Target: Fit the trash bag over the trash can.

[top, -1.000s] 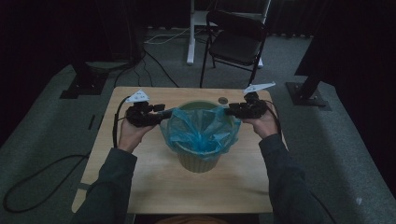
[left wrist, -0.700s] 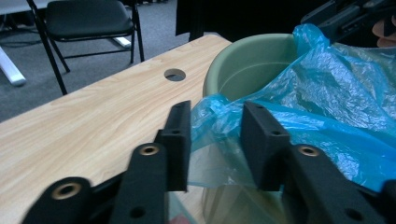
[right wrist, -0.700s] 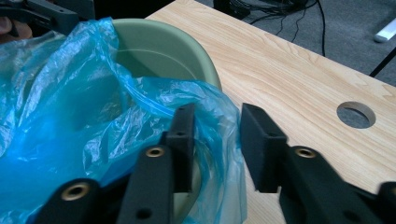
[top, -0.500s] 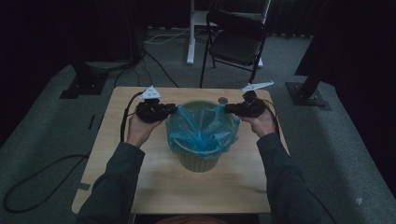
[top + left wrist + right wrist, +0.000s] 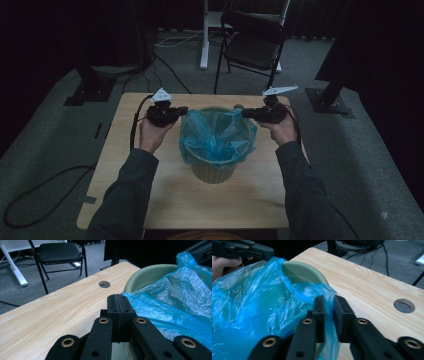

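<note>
A person stands at the light wooden table (image 5: 120, 165) with a pale green round plastic bin (image 5: 214, 172) in front of them, a thin crinkled blue plastic bag liner (image 5: 216, 137) draped into it and spilling over its rim. The left gripper (image 5: 117, 300) has just been closing, and its jaws now stand pressed fully together right at the liner's near edge; from the left gripper view I cannot tell whether any film is caught between them, since the blue plastic seems to lie just beside them rather than in them. The right gripper (image 5: 329, 302) has also just been closing, and its jaws are nearly together with a fold of the blue film running up through the narrow slot between them, so it looks to have hold of the liner's edge. The bin's rim curves just beyond both sets of jaws, and a round cable hole in the table (image 5: 104, 284) lies farther off. The risk, as I judge it, is an uneven pull: if the left jaws have closed on nothing, only the right side will stretch, and the liner may bunch, slip off the rim, or tear where the film is pinched so thinly. A hard tug could also tip the light bin.
</note>
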`<state>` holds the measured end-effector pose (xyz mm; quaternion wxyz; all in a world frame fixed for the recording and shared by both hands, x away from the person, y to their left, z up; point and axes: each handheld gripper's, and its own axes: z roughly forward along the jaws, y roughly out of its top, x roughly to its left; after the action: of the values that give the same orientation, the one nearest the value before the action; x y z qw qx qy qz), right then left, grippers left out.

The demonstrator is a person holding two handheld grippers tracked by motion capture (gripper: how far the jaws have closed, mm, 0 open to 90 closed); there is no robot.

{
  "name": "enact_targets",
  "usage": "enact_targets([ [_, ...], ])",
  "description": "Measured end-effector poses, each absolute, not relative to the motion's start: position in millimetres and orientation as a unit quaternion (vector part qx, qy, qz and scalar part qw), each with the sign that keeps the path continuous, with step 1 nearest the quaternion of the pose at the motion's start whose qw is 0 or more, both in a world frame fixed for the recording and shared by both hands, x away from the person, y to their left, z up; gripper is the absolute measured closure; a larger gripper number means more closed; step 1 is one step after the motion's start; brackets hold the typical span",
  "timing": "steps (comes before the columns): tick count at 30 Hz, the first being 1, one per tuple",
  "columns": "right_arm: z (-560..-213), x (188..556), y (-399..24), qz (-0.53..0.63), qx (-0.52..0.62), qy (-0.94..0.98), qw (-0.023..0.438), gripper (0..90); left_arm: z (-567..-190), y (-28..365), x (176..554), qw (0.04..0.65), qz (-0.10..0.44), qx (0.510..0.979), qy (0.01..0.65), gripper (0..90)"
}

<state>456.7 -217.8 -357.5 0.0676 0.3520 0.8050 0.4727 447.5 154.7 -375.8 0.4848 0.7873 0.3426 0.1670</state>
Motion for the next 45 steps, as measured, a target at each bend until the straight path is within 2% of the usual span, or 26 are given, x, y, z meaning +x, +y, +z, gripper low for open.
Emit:
enact_targets([
  [1, -356.7, 457.2, -219.5, 0.469, 0.358, 0.804, 0.071, 84.9, -376.3, 154.2, 448.6, 0.483, 0.167, 0.787, 0.344, 89.9],
  [4, -357.3, 459.7, -221.9, 0.461, 0.375, 0.800, 0.076, 87.2, -377.4, 152.6, 452.1, 0.479, 0.168, 0.788, 0.348, 89.9],
  [9, -363.5, 466.4, -219.9, 0.435, 0.388, 0.809, 0.081, 88.6, -381.2, 147.4, 459.3, 0.473, 0.165, 0.791, 0.351, 89.9],
  [23, -396.3, 478.9, -233.9, 0.397, 0.441, 0.802, 0.059, 89.3, -407.7, 146.0, 472.7, 0.455, 0.141, 0.796, 0.374, 89.9],
  [45, -417.4, 463.7, -263.6, 0.376, 0.466, 0.799, 0.054, 89.0, -437.4, 162.8, 465.2, 0.437, 0.117, 0.798, 0.398, 89.9],
])
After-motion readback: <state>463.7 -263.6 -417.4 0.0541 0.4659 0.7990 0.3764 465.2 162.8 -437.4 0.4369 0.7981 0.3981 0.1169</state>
